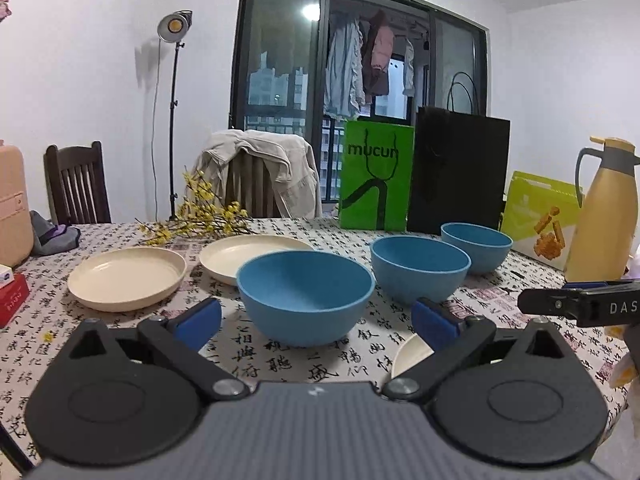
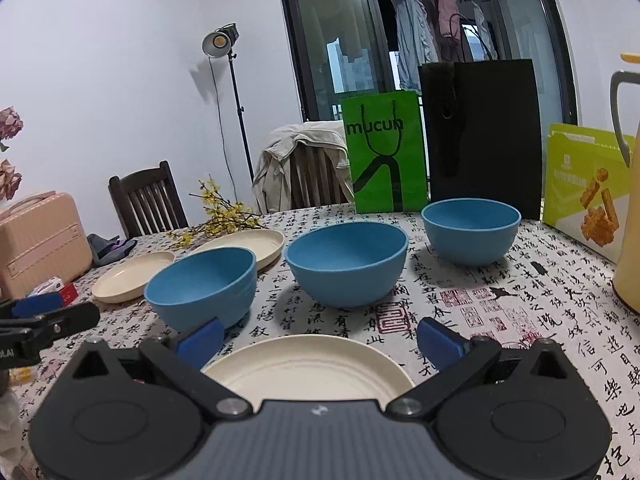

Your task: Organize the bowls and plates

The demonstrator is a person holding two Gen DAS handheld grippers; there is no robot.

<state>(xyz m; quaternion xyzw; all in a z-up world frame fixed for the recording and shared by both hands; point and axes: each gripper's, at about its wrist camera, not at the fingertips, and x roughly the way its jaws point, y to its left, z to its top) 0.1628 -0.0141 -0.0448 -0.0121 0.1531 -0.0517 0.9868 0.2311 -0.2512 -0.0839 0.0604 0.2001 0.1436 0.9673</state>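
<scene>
Three blue bowls stand in a row on the patterned tablecloth: near (image 1: pixel 306 296) (image 2: pixel 202 288), middle (image 1: pixel 420 268) (image 2: pixel 346 264), far (image 1: pixel 476 246) (image 2: pixel 471 232). Three cream plates lie flat: left (image 1: pixel 126 278) (image 2: pixel 132 276), behind the near bowl (image 1: pixel 240 254) (image 2: pixel 250 246), and one close in front (image 2: pixel 310 368), partly seen in the left wrist view (image 1: pixel 410 354). My left gripper (image 1: pixel 316 318) is open and empty just before the near bowl. My right gripper (image 2: pixel 320 340) is open and empty over the front plate.
Green bag (image 1: pixel 376 174), black bag (image 1: pixel 458 170), snack box (image 1: pixel 540 216) and yellow thermos (image 1: pixel 604 212) line the table's far right. Yellow flowers (image 1: pixel 200 216) lie at the back, a pink case (image 2: pixel 38 240) and red box (image 1: pixel 12 298) at the left.
</scene>
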